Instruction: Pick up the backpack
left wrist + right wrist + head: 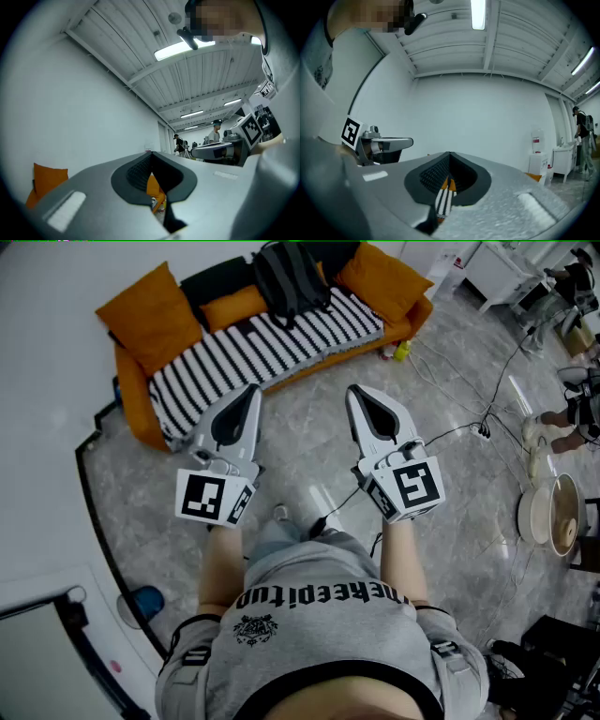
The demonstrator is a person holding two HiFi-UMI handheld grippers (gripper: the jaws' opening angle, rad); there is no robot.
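Two empty grippers, left gripper (250, 392) and right gripper (357, 393), jaws closed tight together, point over the grey floor (309, 460); the black backpack (289, 279) lies untouched on the striped orange sofa (137, 401), well ahead; approaching, opening and grasping all seem left to do.

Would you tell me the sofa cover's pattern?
The sofa cover is striped black and white; best in head view.

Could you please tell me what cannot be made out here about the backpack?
- Backpack, head view: handle and straps too small and dark to tell apart.
- Left gripper view: the shut left gripper hides all but an orange sliver of sofa.
- Right gripper view: the right gripper likewise hides the backpack.
- Yellow thing beside sofa, head view: too small.
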